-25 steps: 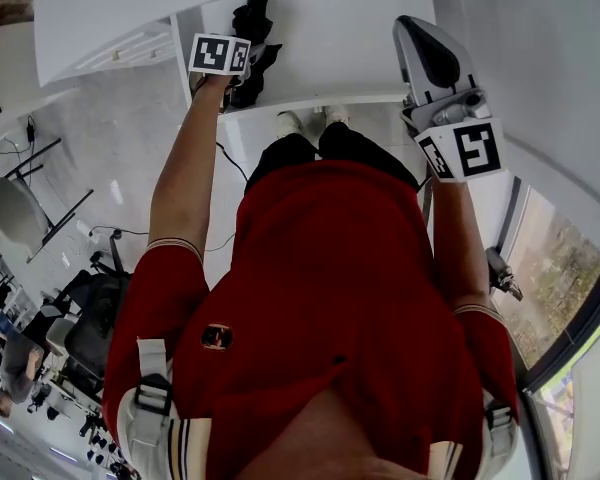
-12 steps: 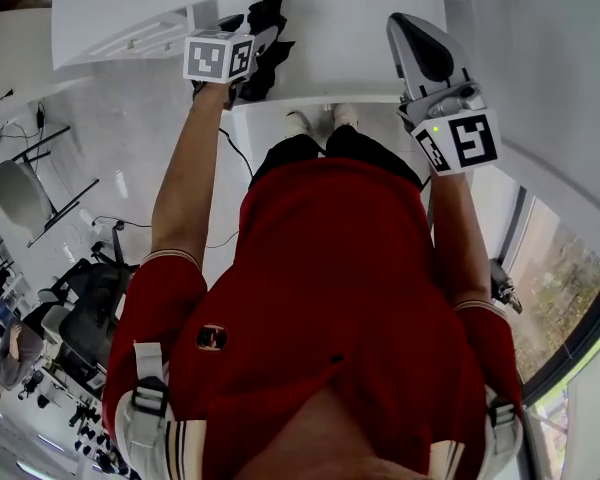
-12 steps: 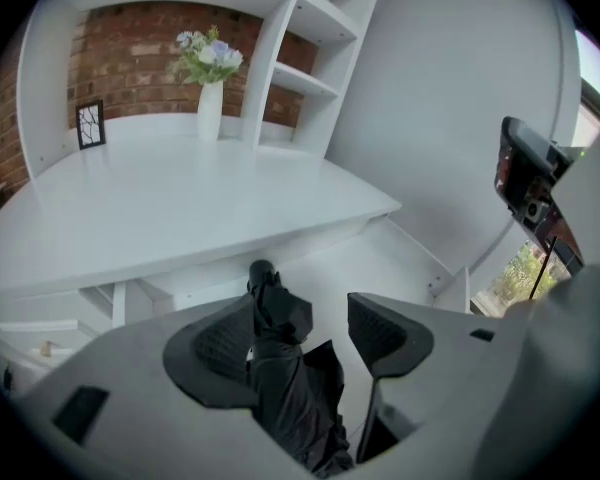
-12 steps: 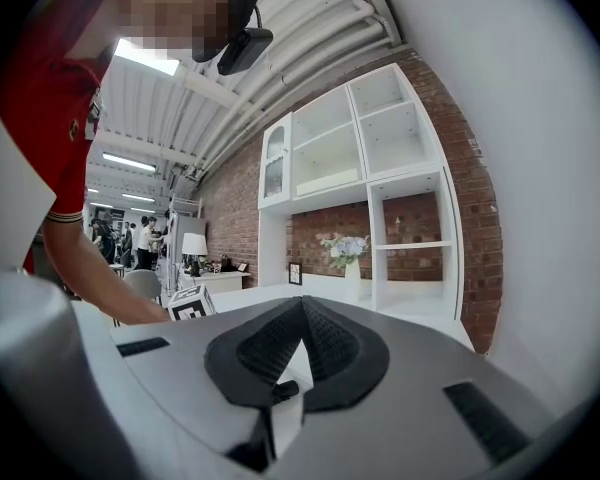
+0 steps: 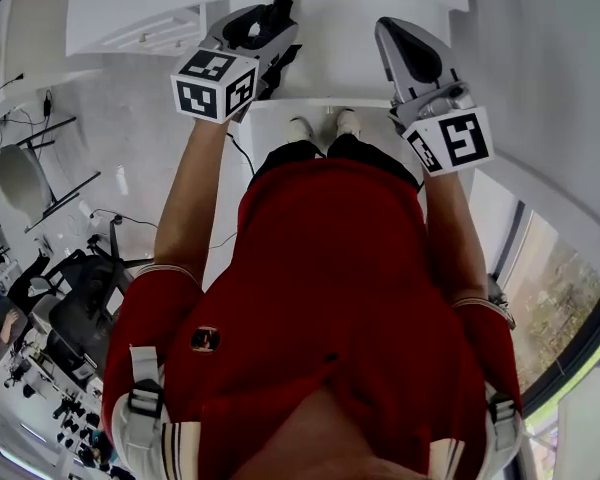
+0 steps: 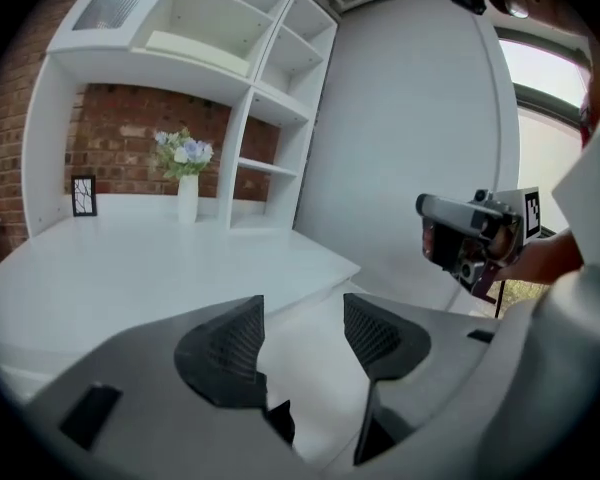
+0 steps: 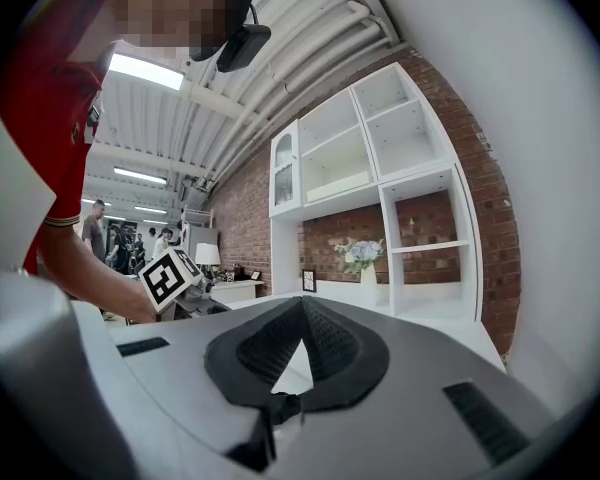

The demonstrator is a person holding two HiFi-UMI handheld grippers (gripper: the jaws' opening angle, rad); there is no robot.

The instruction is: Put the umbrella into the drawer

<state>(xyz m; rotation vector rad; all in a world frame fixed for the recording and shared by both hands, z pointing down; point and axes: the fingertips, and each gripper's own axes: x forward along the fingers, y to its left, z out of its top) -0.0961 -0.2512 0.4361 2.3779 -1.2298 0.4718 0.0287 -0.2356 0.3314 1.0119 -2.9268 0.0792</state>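
In the head view the black folded umbrella [image 5: 284, 58] lies in the open white drawer [image 5: 352, 66] under the table top, partly hidden by my left gripper. My left gripper [image 5: 264, 20] hangs above the drawer's left part, clear of the umbrella. Its jaws stand apart and are closing, with nothing between them in the left gripper view, where the left gripper [image 6: 302, 313] faces the white table. My right gripper [image 5: 396, 30] hovers over the drawer's right side, its pads closed tip to tip and empty. The right gripper [image 7: 300, 308] points level toward the shelves.
The white table top [image 6: 150, 268] runs back to a brick wall with white shelves [image 6: 270, 118], a vase of flowers [image 6: 186, 183] and a small picture frame [image 6: 83, 195]. A curved white wall [image 5: 550, 78] is at the right. Chairs and cables lie on the floor [image 5: 130, 138] at the left.
My left gripper has lifted up and out of the drawer, away from the umbrella, which stays lying there. The right gripper has hardly shifted.
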